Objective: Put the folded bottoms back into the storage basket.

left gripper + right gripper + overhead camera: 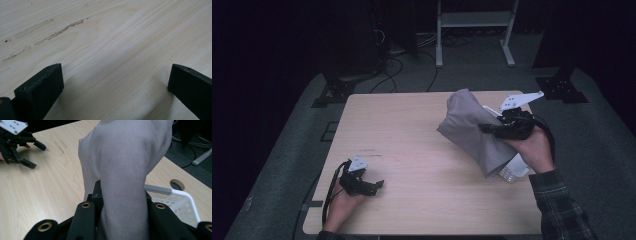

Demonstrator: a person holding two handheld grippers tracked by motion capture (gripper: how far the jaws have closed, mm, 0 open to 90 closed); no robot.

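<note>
A grey cloth (469, 127) hangs bunched above the right half of the wooden table (412, 130), and my right gripper (489, 130) is shut on it. In the right gripper view the cloth (125, 157) rises in a thick fold between the black jaws of the right gripper (122, 195). A white perforated basket (514, 170) sits under the cloth near the table's right edge; its corner (182, 202) shows beside the fold. My left gripper (377, 186) rests at the front left of the table, open, with bare wood (112, 37) between its jaws (116, 71).
A round cable hole (177, 184) is cut in the tabletop near the basket. Beyond the far edge stand a white desk frame (474, 20) and black stands, with cables (392, 65) on the grey floor. Pale scuff marks (60, 31) run ahead of the left gripper.
</note>
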